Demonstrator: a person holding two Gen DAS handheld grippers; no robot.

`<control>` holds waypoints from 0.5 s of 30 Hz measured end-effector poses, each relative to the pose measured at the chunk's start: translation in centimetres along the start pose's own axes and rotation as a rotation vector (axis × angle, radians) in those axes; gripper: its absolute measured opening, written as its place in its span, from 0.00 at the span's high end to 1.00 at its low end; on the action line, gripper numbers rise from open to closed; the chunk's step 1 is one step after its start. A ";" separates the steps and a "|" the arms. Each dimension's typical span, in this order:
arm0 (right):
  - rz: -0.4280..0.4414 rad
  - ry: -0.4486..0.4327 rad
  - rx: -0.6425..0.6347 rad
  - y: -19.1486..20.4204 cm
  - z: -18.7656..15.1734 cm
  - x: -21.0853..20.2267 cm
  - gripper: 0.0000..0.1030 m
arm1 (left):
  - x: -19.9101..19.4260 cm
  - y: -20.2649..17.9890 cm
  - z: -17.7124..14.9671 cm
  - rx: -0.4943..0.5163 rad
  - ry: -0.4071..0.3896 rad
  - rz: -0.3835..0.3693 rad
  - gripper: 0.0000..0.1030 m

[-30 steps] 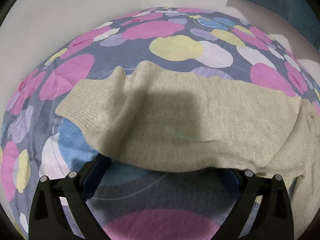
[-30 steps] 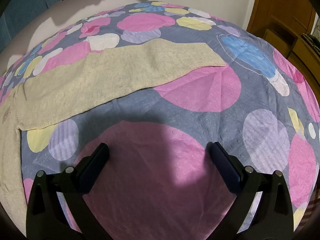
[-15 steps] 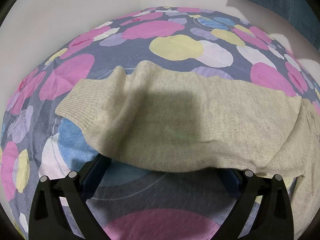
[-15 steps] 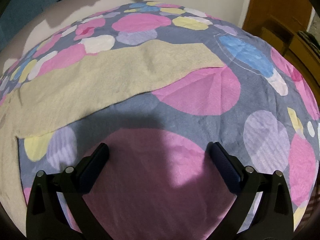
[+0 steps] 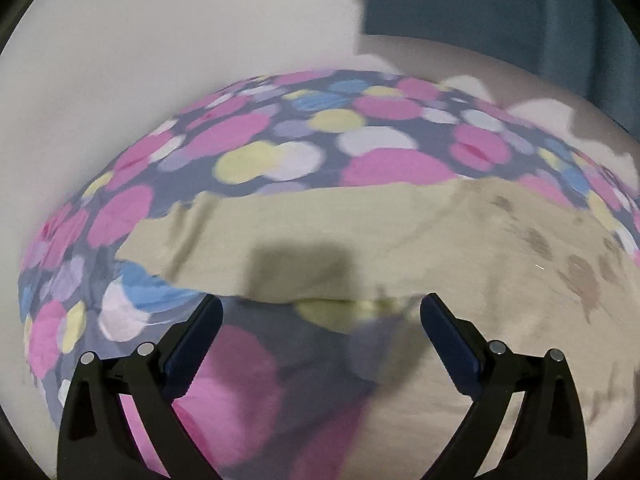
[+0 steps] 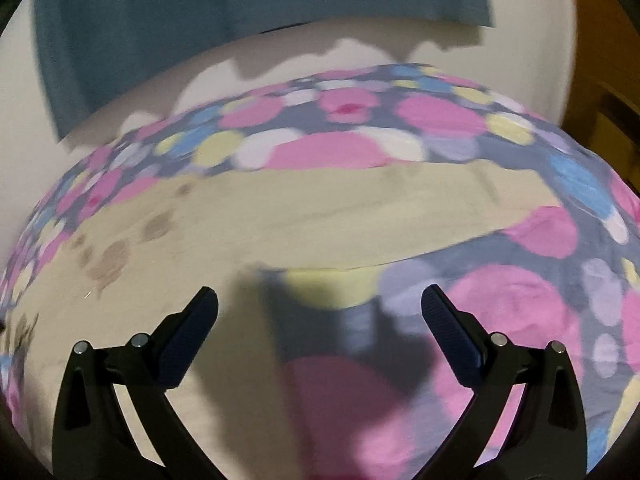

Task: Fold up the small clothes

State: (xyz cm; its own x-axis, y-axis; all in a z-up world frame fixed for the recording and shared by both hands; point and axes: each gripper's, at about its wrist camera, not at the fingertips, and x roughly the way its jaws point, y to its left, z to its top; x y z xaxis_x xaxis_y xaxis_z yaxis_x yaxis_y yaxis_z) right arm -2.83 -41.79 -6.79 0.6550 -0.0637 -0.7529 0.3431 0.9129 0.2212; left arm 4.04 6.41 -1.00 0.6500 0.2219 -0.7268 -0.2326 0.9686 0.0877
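On the bed, over a bedspread [image 5: 248, 128] printed with pink, yellow, blue and white dots, a beige knit sweater [image 5: 360, 232] lies spread flat with both sleeves stretched out sideways. The left hand-held gripper [image 5: 318, 320] hovers with its jaws wide apart and nothing between them, near the lower edge of one sleeve; the right hand-held gripper [image 6: 319, 316] is likewise spread and empty, facing the lower edge of the other sleeve [image 6: 400, 220].

Both views are smeared with motion blur, so a grab made at this pace could land short of the hem and pinch the bedspread instead of the knit, or catch both layers together and drag the cover up with the sleeve. A bite taken too close to the edge could slip off the soft knit partway through a fold, leaving the sleeve crumpled. If the two sides lift unevenly, the body would probably skew and the fold line go crooked.

The sweater looks thin, limp and finely ribbed, pale oatmeal in colour, with darker brownish paw-like marks [image 5: 580, 276] on the chest; their exact design is too blurred to make out. One sleeve's end looks slightly rumpled.
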 end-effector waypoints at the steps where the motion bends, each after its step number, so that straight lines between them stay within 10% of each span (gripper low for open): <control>1: 0.005 0.005 -0.028 1.0 -0.2 0.1 0.02 | -0.3 -0.6 -0.2 0.013 -0.006 -0.014 0.04; 15: 0.079 0.003 -0.114 6.6 -1.7 -0.8 0.02 | 0.0 -4.5 -2.6 0.056 0.089 -0.161 0.04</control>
State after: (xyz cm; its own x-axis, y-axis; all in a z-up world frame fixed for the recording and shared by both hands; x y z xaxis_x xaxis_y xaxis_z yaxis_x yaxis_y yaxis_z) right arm -2.24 -35.01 -5.81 0.6745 0.0110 -0.7382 0.2119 0.9550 0.2077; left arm 3.20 1.76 -3.11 0.6085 0.0553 -0.7916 -0.0890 0.9960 0.0012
